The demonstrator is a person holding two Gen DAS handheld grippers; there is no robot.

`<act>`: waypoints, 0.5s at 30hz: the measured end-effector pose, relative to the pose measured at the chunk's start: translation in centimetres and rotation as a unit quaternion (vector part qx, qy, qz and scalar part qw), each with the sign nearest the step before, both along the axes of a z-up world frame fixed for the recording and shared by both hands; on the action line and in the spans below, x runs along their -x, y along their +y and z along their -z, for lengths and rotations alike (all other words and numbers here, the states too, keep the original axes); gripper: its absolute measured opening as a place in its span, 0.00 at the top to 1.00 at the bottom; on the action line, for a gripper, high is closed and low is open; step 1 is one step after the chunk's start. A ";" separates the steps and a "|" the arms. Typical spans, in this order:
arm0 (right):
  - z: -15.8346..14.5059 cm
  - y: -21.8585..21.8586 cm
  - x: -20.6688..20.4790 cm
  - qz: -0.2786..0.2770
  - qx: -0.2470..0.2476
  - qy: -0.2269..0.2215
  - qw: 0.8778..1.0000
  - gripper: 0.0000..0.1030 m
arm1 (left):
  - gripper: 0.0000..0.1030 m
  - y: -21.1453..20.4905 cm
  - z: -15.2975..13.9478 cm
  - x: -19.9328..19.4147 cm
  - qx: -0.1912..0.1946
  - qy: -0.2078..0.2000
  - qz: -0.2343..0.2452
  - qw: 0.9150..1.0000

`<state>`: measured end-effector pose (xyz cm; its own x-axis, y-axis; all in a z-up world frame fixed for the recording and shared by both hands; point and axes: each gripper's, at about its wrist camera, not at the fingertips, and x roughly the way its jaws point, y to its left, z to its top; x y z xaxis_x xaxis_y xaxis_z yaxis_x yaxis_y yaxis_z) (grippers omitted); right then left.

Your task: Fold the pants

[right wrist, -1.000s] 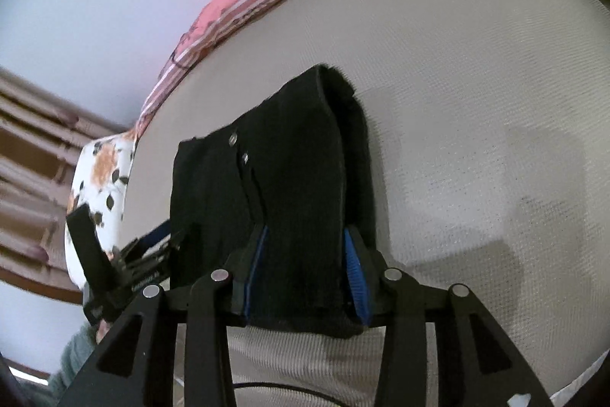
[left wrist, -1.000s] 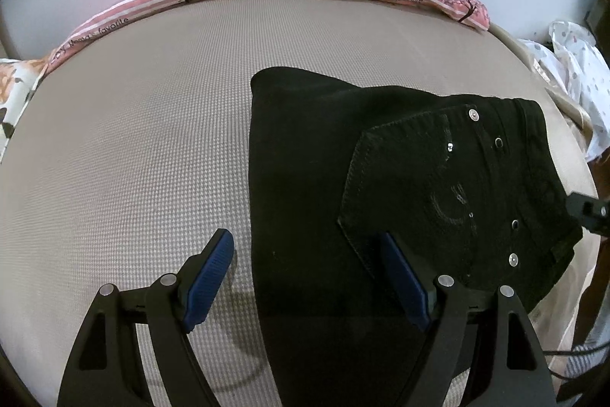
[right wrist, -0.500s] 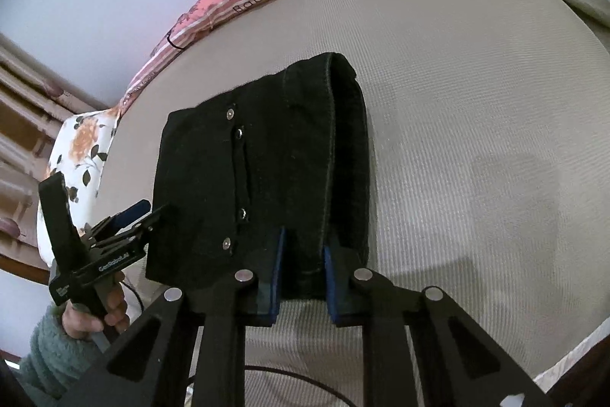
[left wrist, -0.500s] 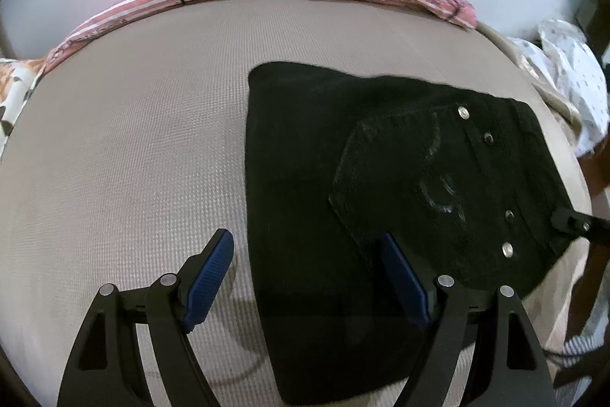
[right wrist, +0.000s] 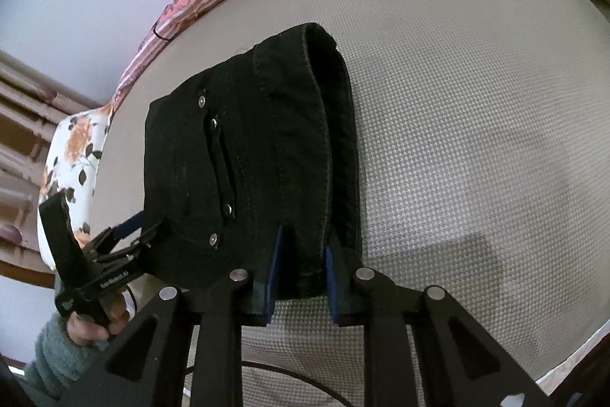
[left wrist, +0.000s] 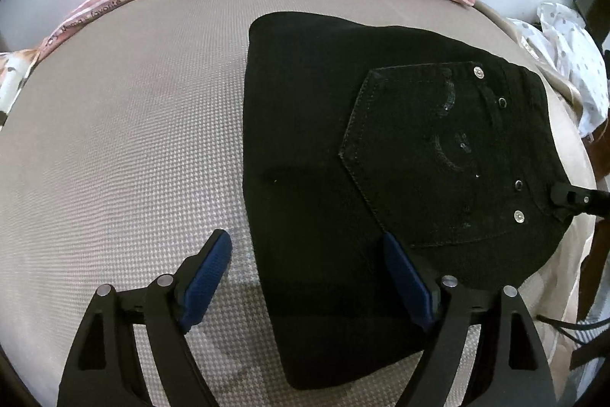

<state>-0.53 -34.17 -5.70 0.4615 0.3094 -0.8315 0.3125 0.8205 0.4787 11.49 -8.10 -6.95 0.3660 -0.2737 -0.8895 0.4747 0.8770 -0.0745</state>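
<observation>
Though dimly lit, black pants (left wrist: 381,155), seemingly folded, pocket up.

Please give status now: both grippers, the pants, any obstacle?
Left gripper open over folded black denim pants. Right gripper clamped on their edge. Nothing in the way.

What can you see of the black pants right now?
The black pants are denim-looking and lie folded into a compact stack on the beige textured bed cover. A stitched back pocket faces up, with silver rivets beside it. In the right wrist view the right claw is shut on the thick edge nearest it, its blue pads pressing both sides. The left claw stands open, straddling the opposite side's edge without pinching.
</observation>
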 end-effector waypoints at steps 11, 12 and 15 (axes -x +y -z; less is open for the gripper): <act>-1.0 0.6 -0.4 -0.015 0.025 -0.006 1.000 0.78 | 0.19 0.2 -0.5 0.5 -0.005 -0.015 -0.005 1.000; -1.0 0.5 -0.4 -0.015 0.021 -0.004 1.000 0.78 | 0.19 0.3 -0.6 0.5 -0.005 -0.015 -0.007 1.000; -1.4 0.4 -0.3 -0.014 0.015 -0.007 1.000 0.76 | 0.19 0.2 -0.7 0.5 -0.008 -0.019 -0.006 1.000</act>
<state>-0.19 -33.80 -4.33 0.4655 0.2968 -0.8338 0.2824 0.8430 0.4578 11.00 -7.93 -6.20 0.4026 -0.2542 -0.8794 0.4656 0.8840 -0.0423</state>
